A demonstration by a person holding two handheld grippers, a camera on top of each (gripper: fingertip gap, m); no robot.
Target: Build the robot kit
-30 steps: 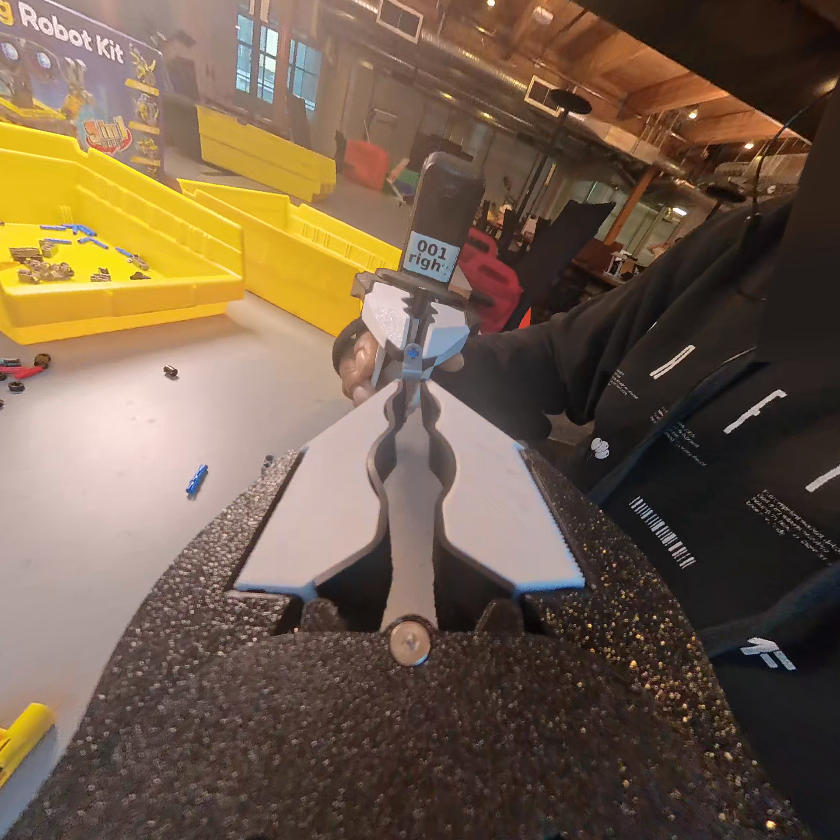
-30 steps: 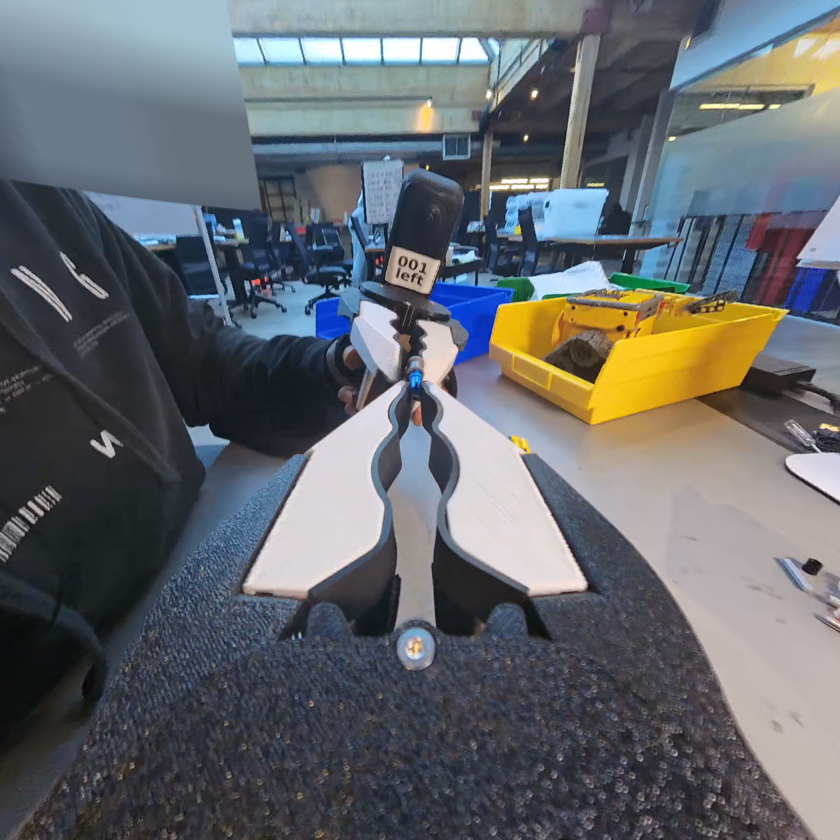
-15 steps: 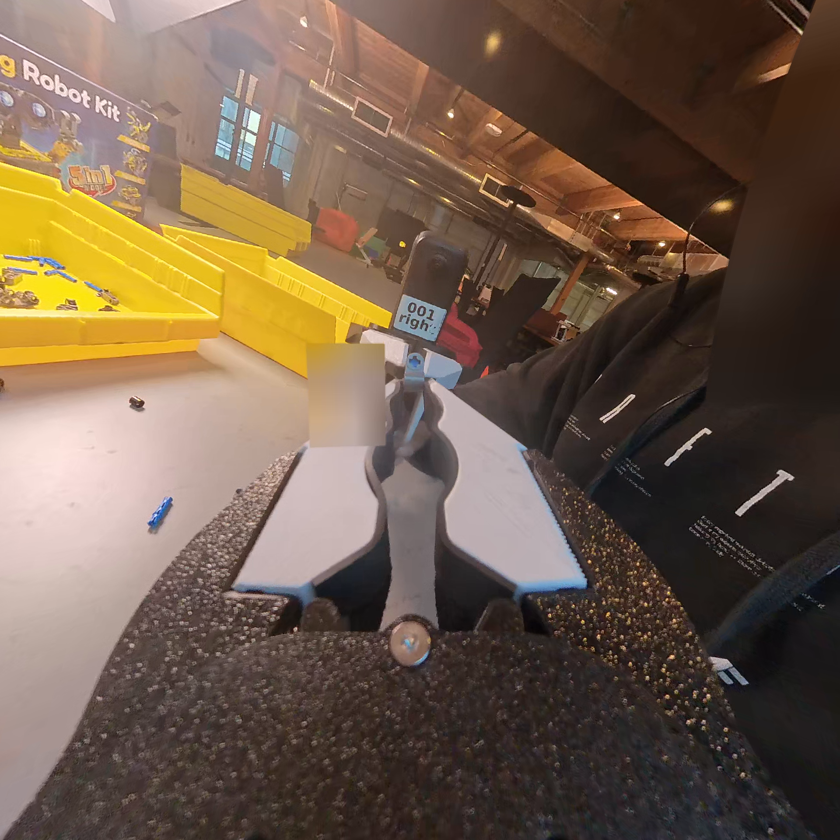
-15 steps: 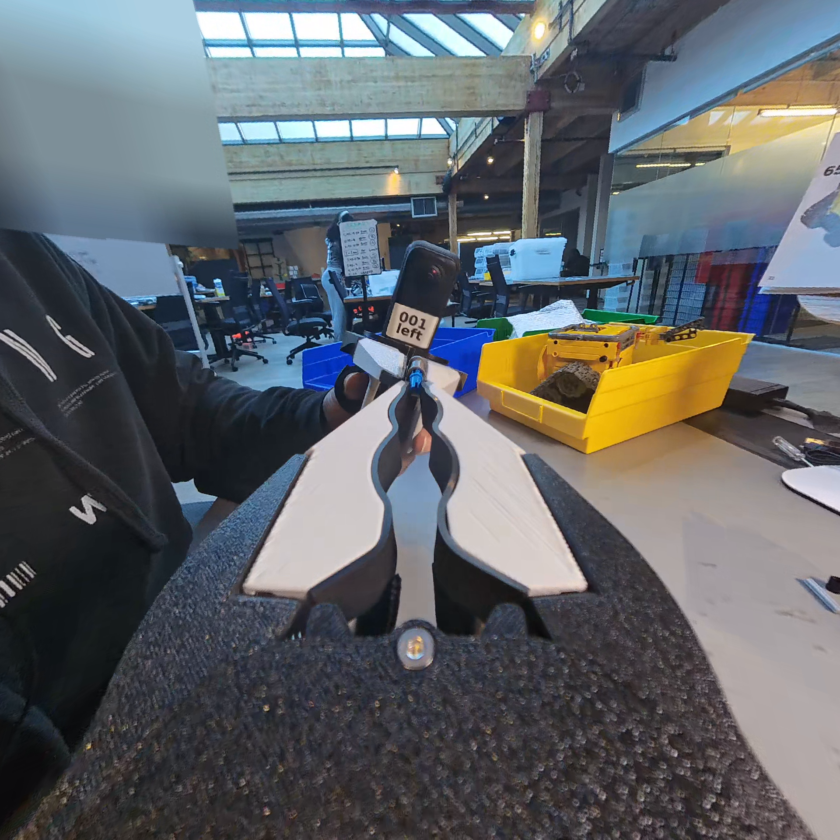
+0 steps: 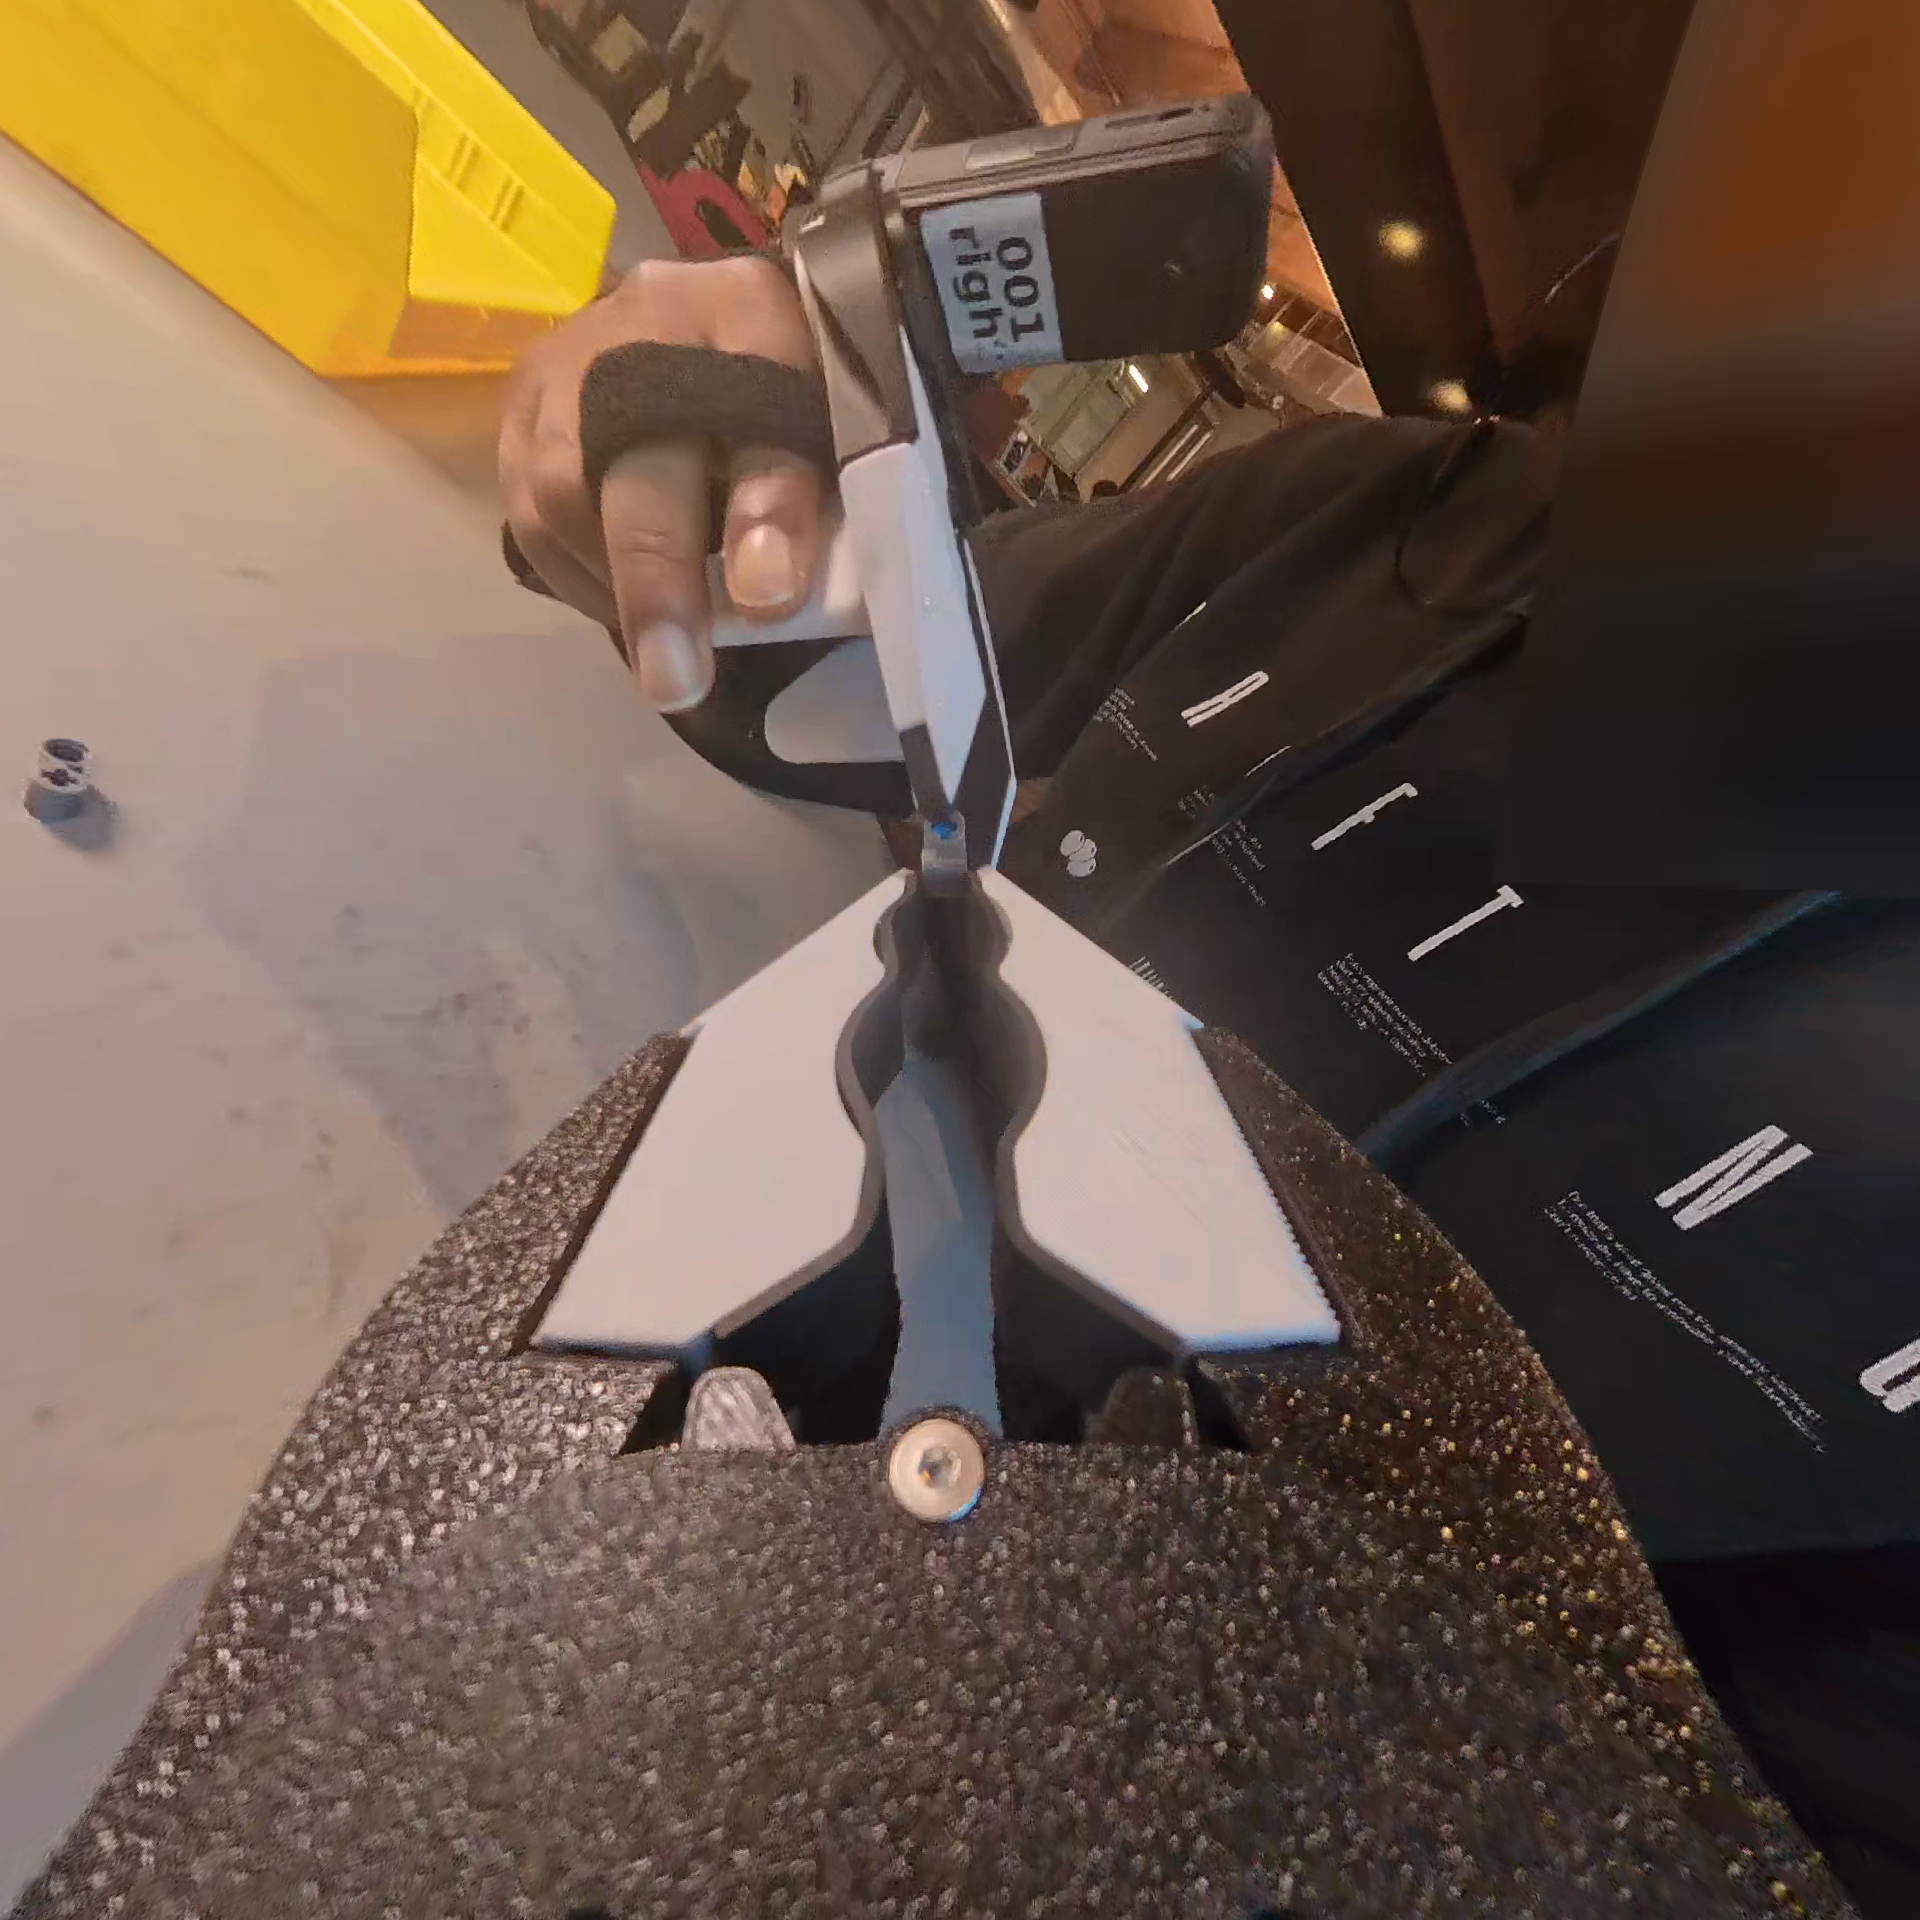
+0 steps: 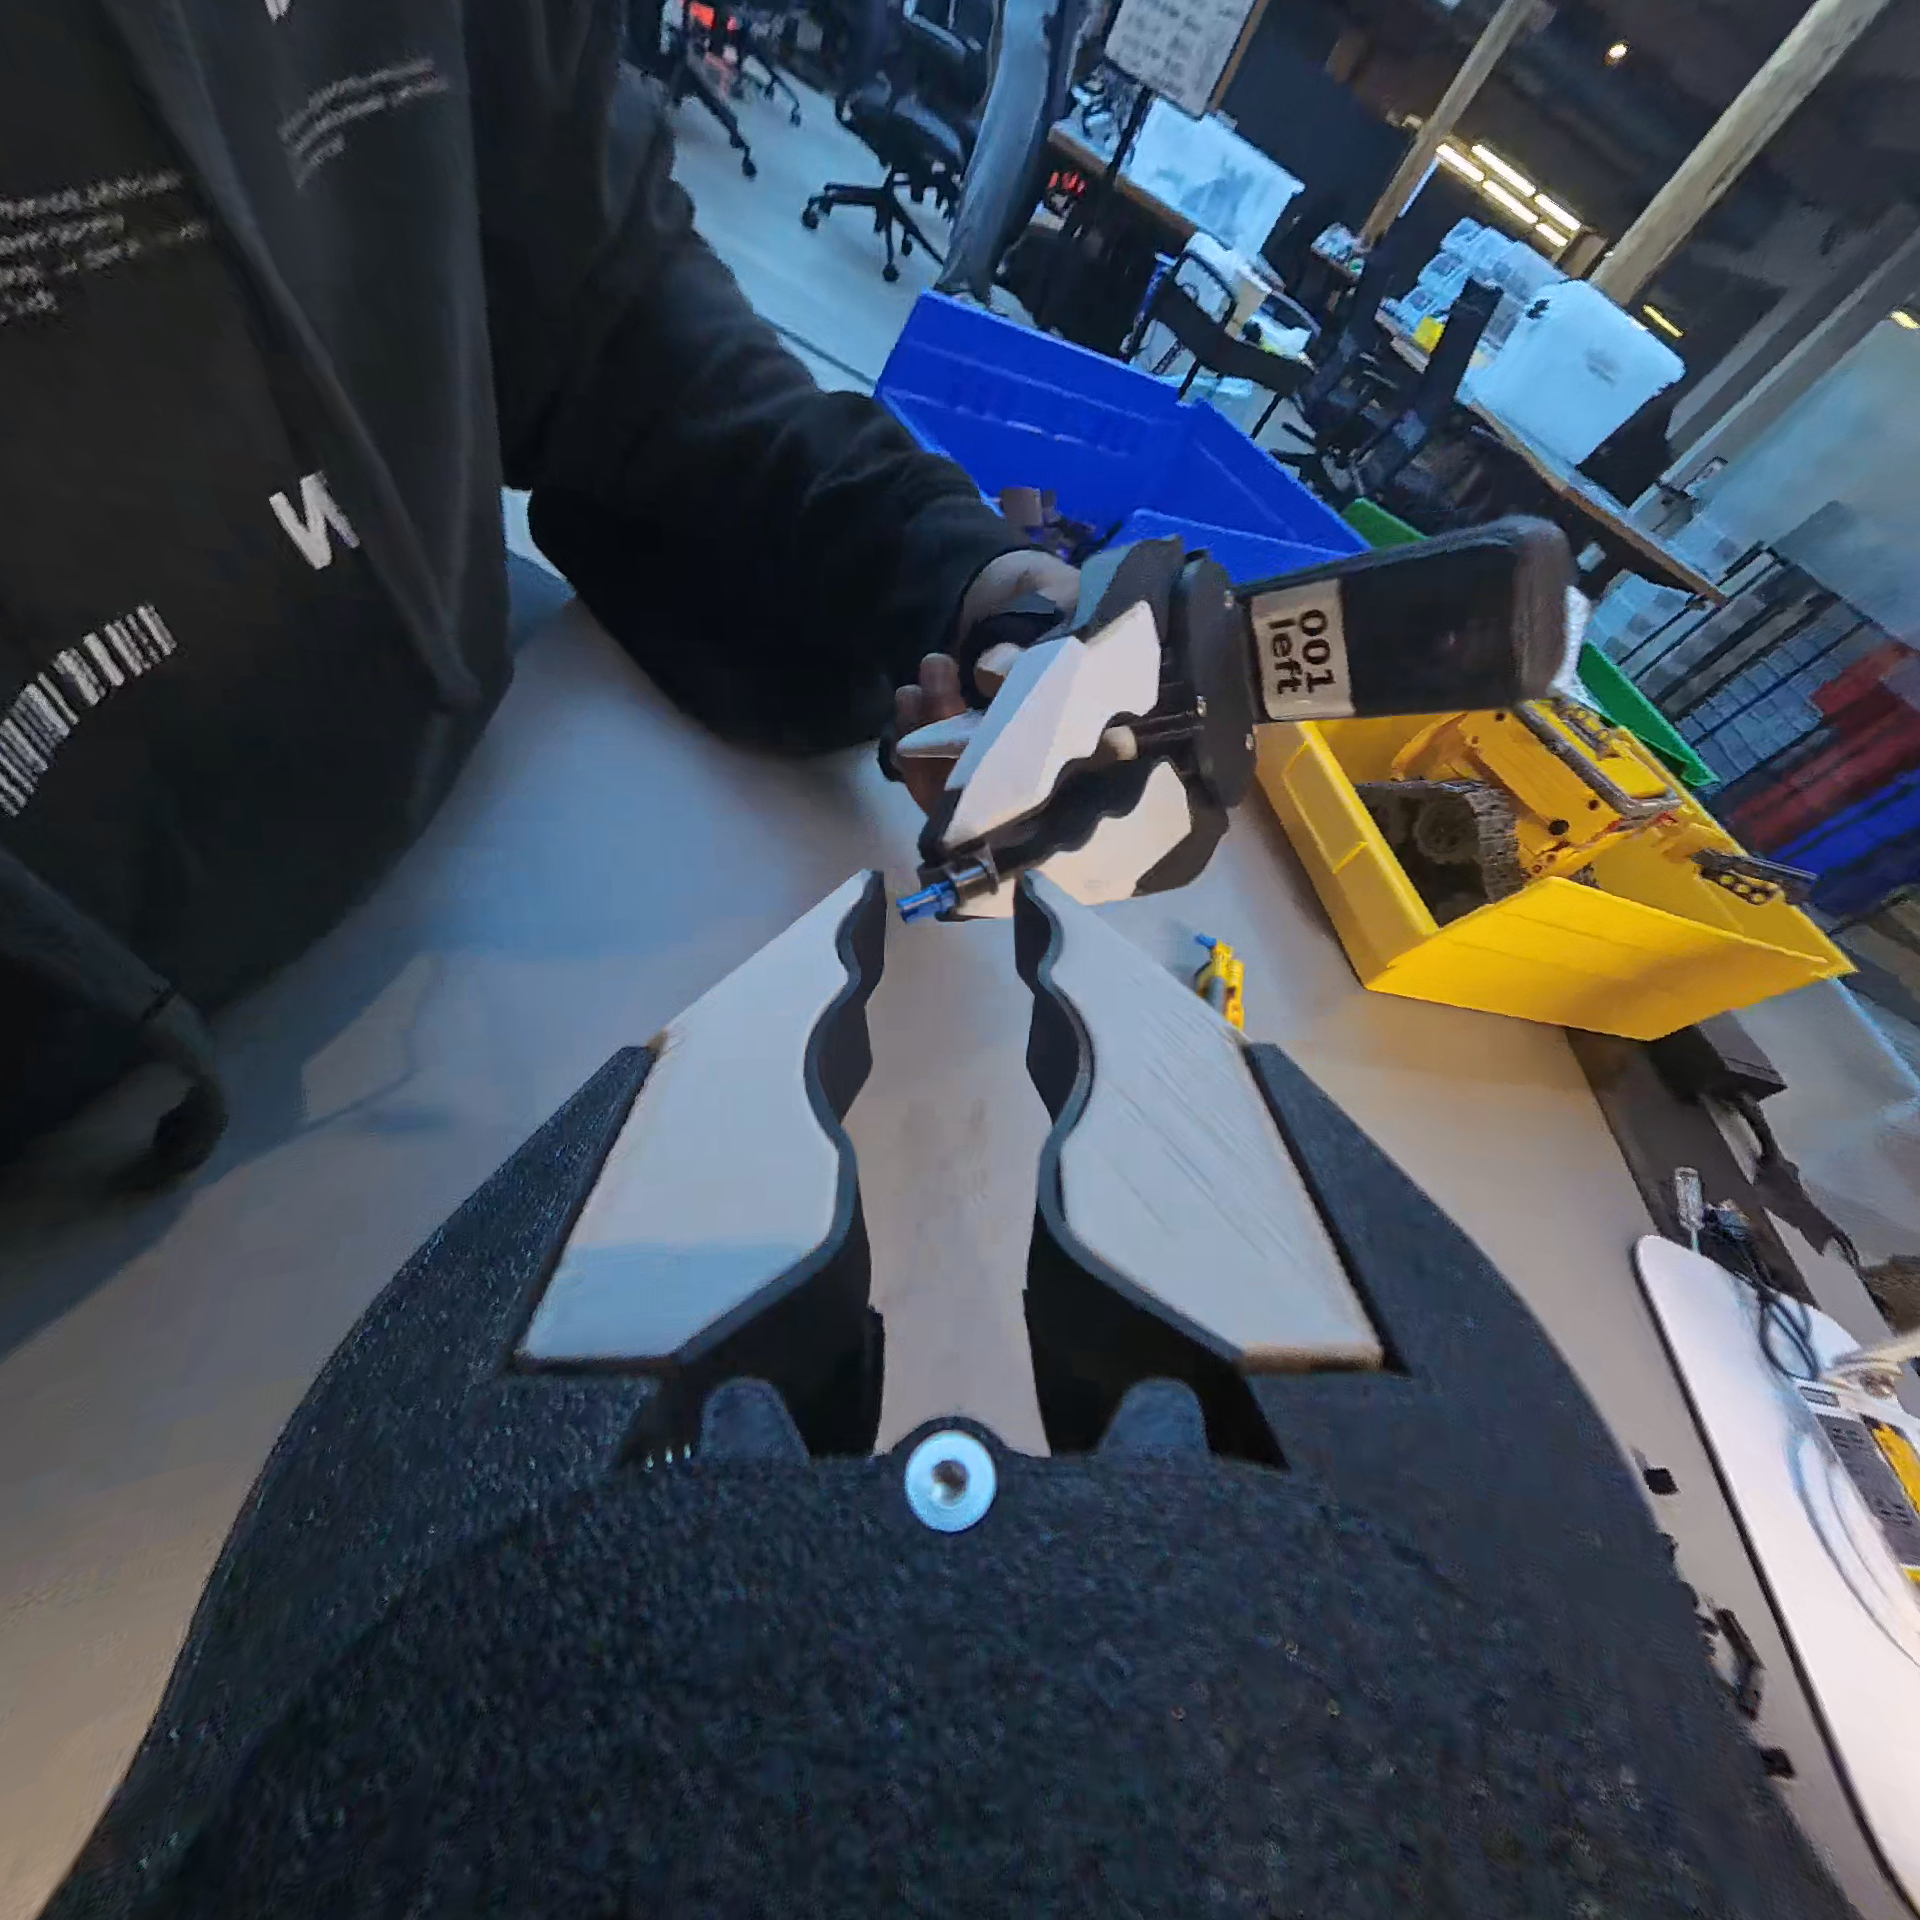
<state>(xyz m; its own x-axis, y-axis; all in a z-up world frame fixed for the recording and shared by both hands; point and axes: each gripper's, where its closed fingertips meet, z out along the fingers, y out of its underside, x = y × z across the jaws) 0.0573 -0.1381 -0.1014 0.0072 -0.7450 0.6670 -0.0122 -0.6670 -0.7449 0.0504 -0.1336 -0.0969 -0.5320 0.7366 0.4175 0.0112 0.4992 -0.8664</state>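
Note:
My left gripper [image 5: 943, 883] is shut on a small dark grey connector with a blue pin [image 5: 942, 854] at its fingertips. In the right wrist view the left gripper [image 6: 961, 883] comes in from the upper right, rolled on its side, with the blue pin [image 6: 920, 902] sticking out leftward. My right gripper [image 6: 948, 885] is open, and the pin lies in the gap between its fingertips without being clamped. The right gripper [image 5: 951, 821] also shows in the left wrist view, side-on, tip to tip with mine, held by a hand [image 5: 665, 478]. Both are just above the grey table [image 5: 260, 935].
A yellow bin [image 5: 312, 177] stands at the far left and a small black part [image 5: 62, 774] lies on the table. A yellow bin with a tracked toy vehicle [image 6: 1507, 862], a blue bin [image 6: 1039, 416], a small yellow part [image 6: 1221, 982] and a white device [image 6: 1766, 1455] lie to the right. Less than 4 cm separates the two grippers' tips.
My right gripper has opened and let go of the pin. Both grippers have rolled sideways and tilted down toward the table. The left gripper still holds the connector.

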